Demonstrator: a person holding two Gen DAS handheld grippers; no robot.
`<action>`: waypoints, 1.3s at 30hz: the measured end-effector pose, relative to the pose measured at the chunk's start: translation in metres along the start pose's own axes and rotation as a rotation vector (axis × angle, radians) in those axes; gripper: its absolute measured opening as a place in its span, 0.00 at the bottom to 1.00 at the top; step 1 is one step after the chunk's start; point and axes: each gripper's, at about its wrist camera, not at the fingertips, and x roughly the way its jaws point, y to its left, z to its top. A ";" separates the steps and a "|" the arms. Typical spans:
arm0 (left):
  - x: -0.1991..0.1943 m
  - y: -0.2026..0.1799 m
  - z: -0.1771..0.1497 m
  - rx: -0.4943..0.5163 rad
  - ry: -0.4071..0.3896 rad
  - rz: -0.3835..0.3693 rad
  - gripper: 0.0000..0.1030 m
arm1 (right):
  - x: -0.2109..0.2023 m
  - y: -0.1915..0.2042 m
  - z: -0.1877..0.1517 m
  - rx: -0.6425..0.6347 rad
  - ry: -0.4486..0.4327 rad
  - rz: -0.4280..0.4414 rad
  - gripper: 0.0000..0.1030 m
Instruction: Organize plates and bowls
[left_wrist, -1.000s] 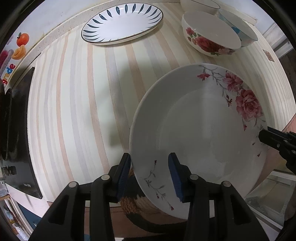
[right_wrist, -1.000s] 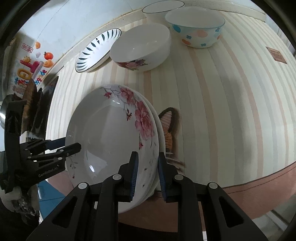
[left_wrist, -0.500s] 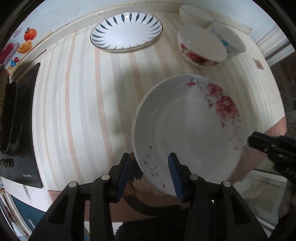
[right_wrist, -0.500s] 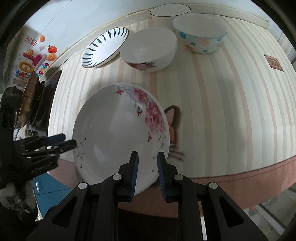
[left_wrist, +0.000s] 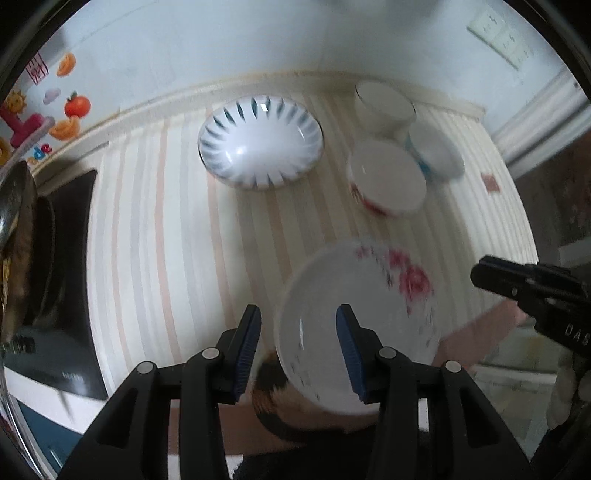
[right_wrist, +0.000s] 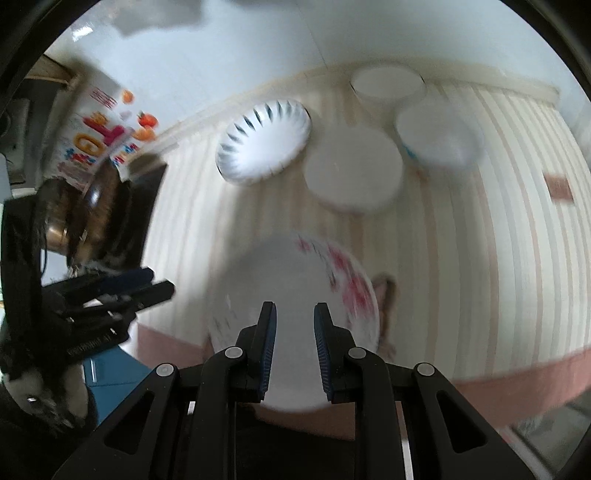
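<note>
Both grippers lifted off the rose plate (left_wrist: 354, 332); jaws open, empty. Glazed, slippery, fragile: grip its rim.

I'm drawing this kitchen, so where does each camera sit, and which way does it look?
Left wrist: sits on the left gripper, looking down past its own jaws at the rose plate on the striped table; the right gripper shows at the right edge.
Right wrist: sits on the right gripper, looking down past its own jaws at that plate; the left gripper shows at the left.
Shared: the rose plate, the blue-petal plate, the rose bowl, and each other's gripper.
</note>
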 end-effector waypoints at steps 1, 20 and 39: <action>0.001 0.004 0.008 -0.010 -0.008 0.002 0.39 | -0.001 0.004 0.015 -0.007 -0.011 -0.005 0.26; 0.165 0.136 0.160 -0.254 0.126 -0.036 0.30 | 0.190 -0.031 0.245 0.158 0.152 -0.068 0.32; 0.124 0.105 0.147 -0.167 0.004 0.003 0.20 | 0.166 -0.015 0.234 0.101 0.090 -0.081 0.09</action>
